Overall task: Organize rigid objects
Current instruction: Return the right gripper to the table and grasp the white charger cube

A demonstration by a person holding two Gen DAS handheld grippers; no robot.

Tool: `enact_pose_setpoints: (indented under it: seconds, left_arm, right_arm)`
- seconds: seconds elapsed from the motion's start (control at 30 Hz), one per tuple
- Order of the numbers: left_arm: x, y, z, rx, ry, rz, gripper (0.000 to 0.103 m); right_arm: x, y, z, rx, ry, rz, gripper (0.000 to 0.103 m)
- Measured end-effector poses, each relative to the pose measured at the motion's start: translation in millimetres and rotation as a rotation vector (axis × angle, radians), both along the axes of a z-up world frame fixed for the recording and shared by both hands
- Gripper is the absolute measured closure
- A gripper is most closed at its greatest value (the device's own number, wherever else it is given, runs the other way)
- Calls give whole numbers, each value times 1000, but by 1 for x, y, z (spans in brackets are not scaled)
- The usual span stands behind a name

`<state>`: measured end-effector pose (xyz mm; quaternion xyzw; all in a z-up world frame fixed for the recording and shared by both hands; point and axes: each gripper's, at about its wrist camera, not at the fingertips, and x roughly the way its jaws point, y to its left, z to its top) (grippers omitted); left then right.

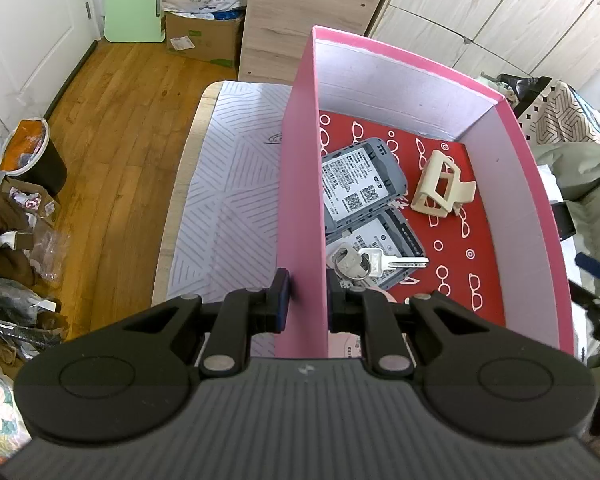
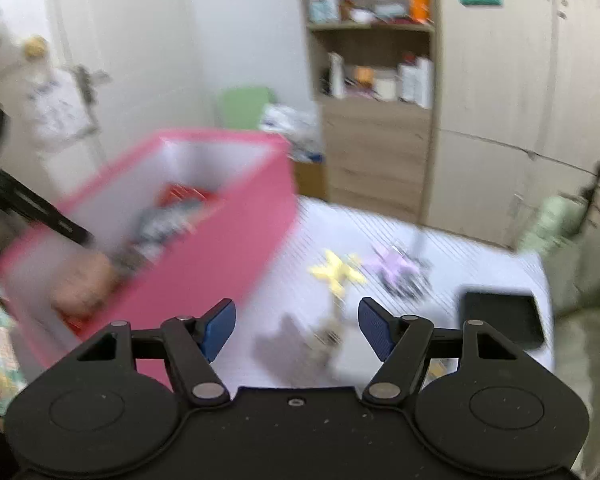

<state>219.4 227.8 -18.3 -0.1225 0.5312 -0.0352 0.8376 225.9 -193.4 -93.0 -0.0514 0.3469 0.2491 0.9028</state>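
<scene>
Jaws: your left gripper (image 1: 307, 296) clamps the pink box (image 1: 300, 184) wall; right gripper (image 2: 296, 328) gapes empty, yellow clip (image 2: 336, 272) just ahead, stem toward you.

Left wrist steeply above pink box (image 1: 300, 200); right wrist beside — box (image 2: 204, 240) shared

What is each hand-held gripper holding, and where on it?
Left hand-held gripper clamps the pink cardboard box by its side wall; right hand-held gripper is open, holding nothing.
</scene>
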Motion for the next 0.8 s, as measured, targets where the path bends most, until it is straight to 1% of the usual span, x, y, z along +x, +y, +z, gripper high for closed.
enact_pose_setpoints:
  seconds: [0.07,0.17,0.27,0.33,0.37,0.4,0.43,0.47,0.6,0.7,0.8]
  left_arm:
    - [1,0,0,0,2,1,88]
    - [1,-1,0,3,2,1,88]
    - [1,-1,0,3,2,1,88]
    - [1,-1,0,3,2,1,88]
    - [1,-1,0,4,2,1,88]
    - [1,-1,0,6,1,0,88]
    - [1,-1,0,11,-1,-2,88]
    - [1,0,0,8,0,0,88]
    - [1,0,-1,1,2,5,88]
    - [1,0,-1,2,2,5,88]
    - [1,0,-1,-2,3,5,88]
  right_arm:
    - [2,-3,-11,-6,10,-46,30]
    - [7,-10,-24,17,27,-112,30]
    - [10,-12,-29,38,19,-147,31]
    - [14,-10,-32,37,36,-150,42]
    - [17,-8,-34,34,49,-148,44]
    - [17,-9,-36,29,62,-146,50]
    - [18,-6,-36,4,59,-156,54]
    - [21,-4,-38,-23,68,-160,57]
    - [25,6,-43,-87,55,-150,56]
    - [26,12,-45,-132,23,-148,56]
    - [27,13,-42,-139,29,-147,57]
